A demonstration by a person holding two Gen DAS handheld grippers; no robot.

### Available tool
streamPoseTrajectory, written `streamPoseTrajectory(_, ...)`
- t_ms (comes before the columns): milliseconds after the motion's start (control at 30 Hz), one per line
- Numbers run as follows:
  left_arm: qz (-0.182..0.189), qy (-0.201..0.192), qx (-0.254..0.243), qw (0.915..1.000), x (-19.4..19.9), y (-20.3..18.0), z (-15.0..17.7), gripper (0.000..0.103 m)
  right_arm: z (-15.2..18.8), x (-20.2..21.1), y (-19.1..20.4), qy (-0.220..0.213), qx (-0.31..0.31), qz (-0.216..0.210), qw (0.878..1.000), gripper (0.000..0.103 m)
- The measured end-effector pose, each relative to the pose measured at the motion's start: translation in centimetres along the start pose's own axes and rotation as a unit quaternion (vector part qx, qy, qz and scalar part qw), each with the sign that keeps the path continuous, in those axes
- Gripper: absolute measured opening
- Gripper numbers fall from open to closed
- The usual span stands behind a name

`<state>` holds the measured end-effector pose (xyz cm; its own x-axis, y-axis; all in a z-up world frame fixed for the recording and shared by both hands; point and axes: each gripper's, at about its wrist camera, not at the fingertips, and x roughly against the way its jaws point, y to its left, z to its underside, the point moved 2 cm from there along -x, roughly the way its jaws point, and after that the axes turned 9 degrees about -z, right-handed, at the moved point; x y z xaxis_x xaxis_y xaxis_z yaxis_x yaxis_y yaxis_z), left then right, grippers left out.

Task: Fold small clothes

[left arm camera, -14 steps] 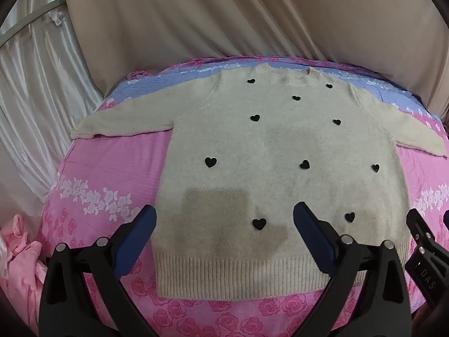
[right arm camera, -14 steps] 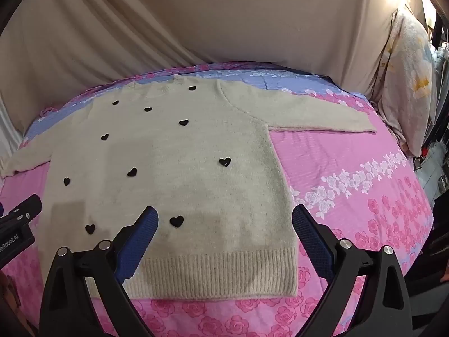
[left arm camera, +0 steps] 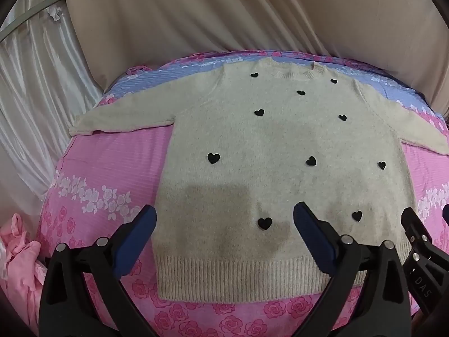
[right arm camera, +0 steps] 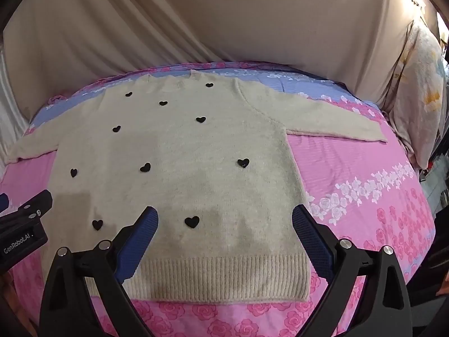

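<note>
Above the sweater's (left arm camera: 280,146) hem, both the left gripper (left arm camera: 224,221) and right gripper (right arm camera: 224,221) are held wide open, seemingly untouching, nothing gripped.

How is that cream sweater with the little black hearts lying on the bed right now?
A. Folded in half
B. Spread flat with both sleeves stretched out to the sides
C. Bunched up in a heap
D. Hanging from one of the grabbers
B. The sweater lies flat on the pink floral bedsheet, one sleeve reaching out on one side and the other sleeve on the opposite side.
</note>
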<state>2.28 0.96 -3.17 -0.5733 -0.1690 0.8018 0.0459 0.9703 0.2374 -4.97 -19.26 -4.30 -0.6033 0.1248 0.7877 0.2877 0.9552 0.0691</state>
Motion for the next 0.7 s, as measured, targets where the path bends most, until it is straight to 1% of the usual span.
streamPoseTrajectory(67, 0.001, 0.002, 0.001, 1.0000, -0.1, 0.1, 0.0, 0.096, -0.2, -0.3, 0.6, -0.001, 0.003, -0.001, 1.000, 0.095)
streamPoseTrajectory(100, 0.000, 0.002, 0.001, 1.0000, 0.0, 0.0, 0.0, 0.096, 0.0, 0.1, 0.1, -0.004, 0.004, -0.004, 1.000, 0.095)
streamPoseTrajectory(300, -0.004, 0.006, -0.001, 1.0000, -0.2, -0.4, 0.4, 0.096, 0.1, -0.1, 0.3, -0.002, 0.006, -0.012, 1.000, 0.095)
streamPoseTrajectory(700, -0.004, 0.005, -0.009, 0.9999, -0.1, -0.9, 0.6, 0.096, 0.1, -0.2, 0.4, -0.001, 0.001, -0.015, 1.000, 0.095)
